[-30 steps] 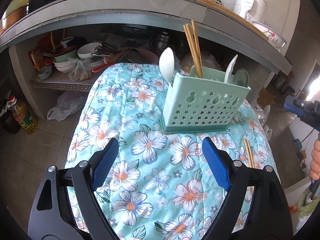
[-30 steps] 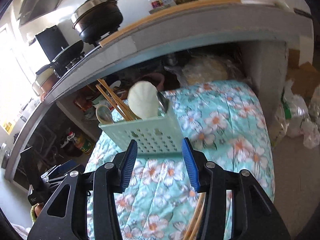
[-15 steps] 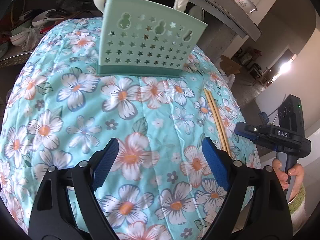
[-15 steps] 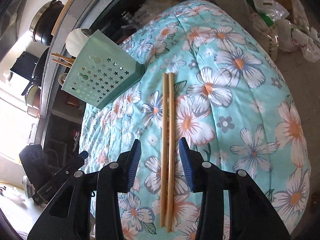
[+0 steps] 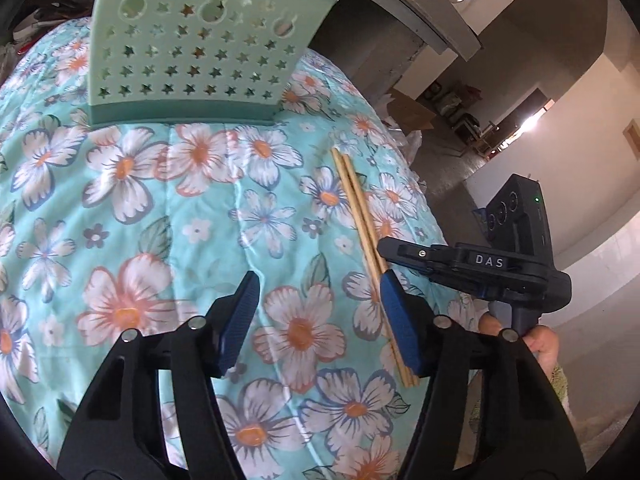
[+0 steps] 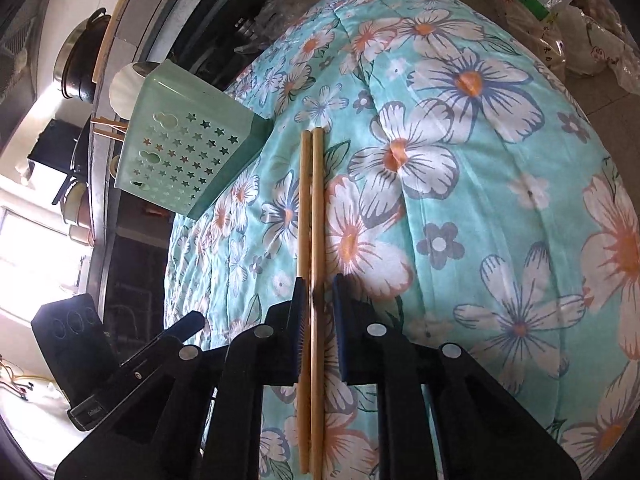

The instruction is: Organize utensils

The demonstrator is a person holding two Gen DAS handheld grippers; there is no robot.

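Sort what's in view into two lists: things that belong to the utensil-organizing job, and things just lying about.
Part of the job:
- pair of chopsticks lying on the cloth
- green utensil holder
- right gripper, jaws straddling the chopsticks
- left gripper, open and holding nothing

Just lying about:
- floral cloth
- black pot on the counter
- plastic bags on the floor

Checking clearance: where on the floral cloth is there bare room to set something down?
Free: the stretch between the green holder and the left gripper, and right of the chopsticks. Crowded: around the chopsticks, where the right gripper straddles them.
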